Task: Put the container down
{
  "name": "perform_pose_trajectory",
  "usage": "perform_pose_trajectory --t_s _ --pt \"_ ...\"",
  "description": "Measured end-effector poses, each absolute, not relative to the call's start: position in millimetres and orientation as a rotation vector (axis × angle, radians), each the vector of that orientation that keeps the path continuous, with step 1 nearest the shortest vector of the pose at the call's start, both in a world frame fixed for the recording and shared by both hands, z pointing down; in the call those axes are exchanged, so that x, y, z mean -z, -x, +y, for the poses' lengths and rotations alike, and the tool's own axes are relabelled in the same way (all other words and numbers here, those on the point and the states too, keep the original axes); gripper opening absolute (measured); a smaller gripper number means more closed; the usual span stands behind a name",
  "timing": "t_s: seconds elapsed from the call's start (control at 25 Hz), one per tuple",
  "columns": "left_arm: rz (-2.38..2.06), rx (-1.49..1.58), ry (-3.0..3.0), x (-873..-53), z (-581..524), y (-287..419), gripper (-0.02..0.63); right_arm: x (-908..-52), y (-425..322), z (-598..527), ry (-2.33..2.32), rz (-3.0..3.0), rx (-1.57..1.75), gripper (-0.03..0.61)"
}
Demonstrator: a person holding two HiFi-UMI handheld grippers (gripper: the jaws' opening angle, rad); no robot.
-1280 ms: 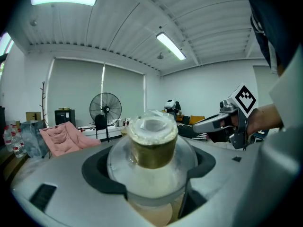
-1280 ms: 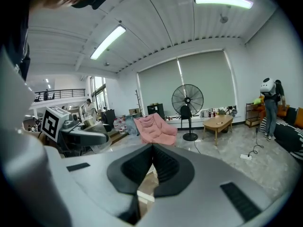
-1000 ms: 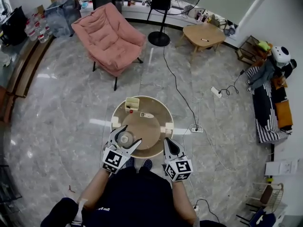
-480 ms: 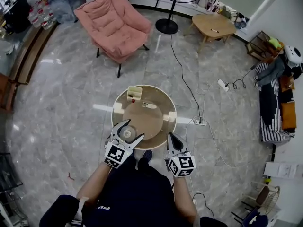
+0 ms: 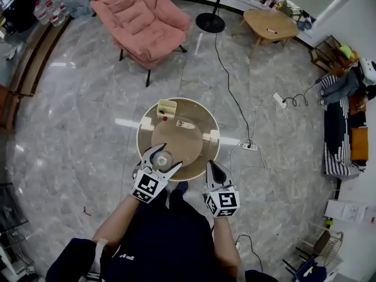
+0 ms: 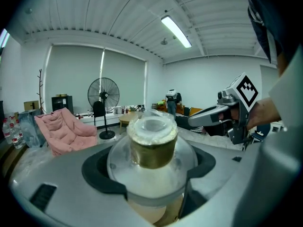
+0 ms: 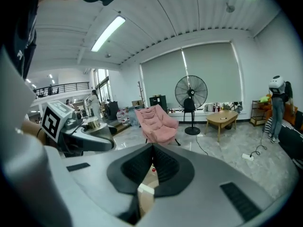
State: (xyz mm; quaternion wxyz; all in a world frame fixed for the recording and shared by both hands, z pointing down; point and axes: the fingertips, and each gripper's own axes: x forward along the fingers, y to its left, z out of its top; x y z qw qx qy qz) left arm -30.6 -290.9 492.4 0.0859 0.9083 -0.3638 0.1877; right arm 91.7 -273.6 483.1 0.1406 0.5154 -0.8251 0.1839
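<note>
Container being carried in over the near rim, set-down yet to come

The left tool (image 5: 165,158) is clamping a clear, rounded container (image 6: 152,145) with a gold-brown band under its pale top, its jaws pressing in on both sides of the body. In the head view the container is sitting over the near-left part of the round wooden surface (image 5: 189,144), just inside the rim. Wood is showing beneath it in the left gripper view, but whether its base is touching the surface I cannot tell. The right tool (image 5: 212,170) is hanging beside the near-right rim with its jaws pressed together and nothing between them, taking no part in the work.

The step in hand looks like the lowering itself: the container is already lying over bare wood, well apart from the small box (image 5: 167,108) and the little item (image 5: 183,124) at the far side. The next move is calling for a level descent until the base is resting flat, then a parting of the jaws wide enough to clear the rounded sides, and a pull back toward the person without nudging the container off the near edge.
</note>
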Motion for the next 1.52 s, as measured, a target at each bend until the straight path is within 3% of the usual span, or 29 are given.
perform_pose_trajectory --t_s 0.4,0.76,1.08,1.52 --pt "-0.81 -0.607 -2.863 -583 -324 -27 0.336 -573 -101 -291 -1.497 -2.343 -0.593 0.028" --pt "-0.541 -0.672 -2.899 -782 -345 -87 0.336 -695 -125 -303 -1.576 -2.317 -0.645 0.028" --pt "-0.45 -0.716 -2.905 -910 -343 -103 0.336 -808 -128 -299 -1.533 -2.273 -0.664 0.028" --pt "-0.448 -0.711 -2.898 -997 -356 -114 0.336 -889 -134 -276 -1.464 -2.225 -0.71 0.028"
